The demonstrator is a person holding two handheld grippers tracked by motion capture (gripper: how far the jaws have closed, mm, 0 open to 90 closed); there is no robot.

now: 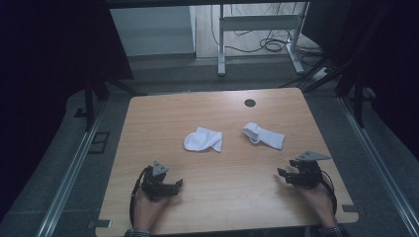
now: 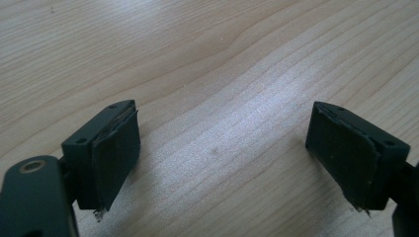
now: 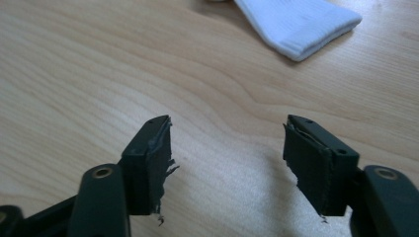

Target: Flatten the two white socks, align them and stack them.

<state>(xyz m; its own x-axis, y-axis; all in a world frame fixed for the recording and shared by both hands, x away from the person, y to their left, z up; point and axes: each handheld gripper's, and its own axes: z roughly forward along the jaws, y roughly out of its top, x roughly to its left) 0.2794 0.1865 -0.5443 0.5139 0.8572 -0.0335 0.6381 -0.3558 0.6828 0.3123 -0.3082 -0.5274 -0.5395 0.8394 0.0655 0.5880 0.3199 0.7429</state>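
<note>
A dim room, a pale wooden table (image 1: 217, 163): at its middle lie two white socks, untouched as far as we can judge. The left sock (image 1: 203, 140) sits bunched and folded over itself; the right sock (image 1: 263, 135) lies stretched out just beside it, its ribbed cuff (image 3: 301, 22) visible from the right gripper view. We judge the work barely begun: neither sock is gripped, and any pairing or folding lies ahead. Both hands rest low near the table's near edge, well apart from the socks. We see the left gripper (image 1: 179, 184) pointing inward with jaws spread wide over bare wood, and the right gripper (image 1: 281, 174) likewise turned inward, jaws apart and holding nothing.
</note>
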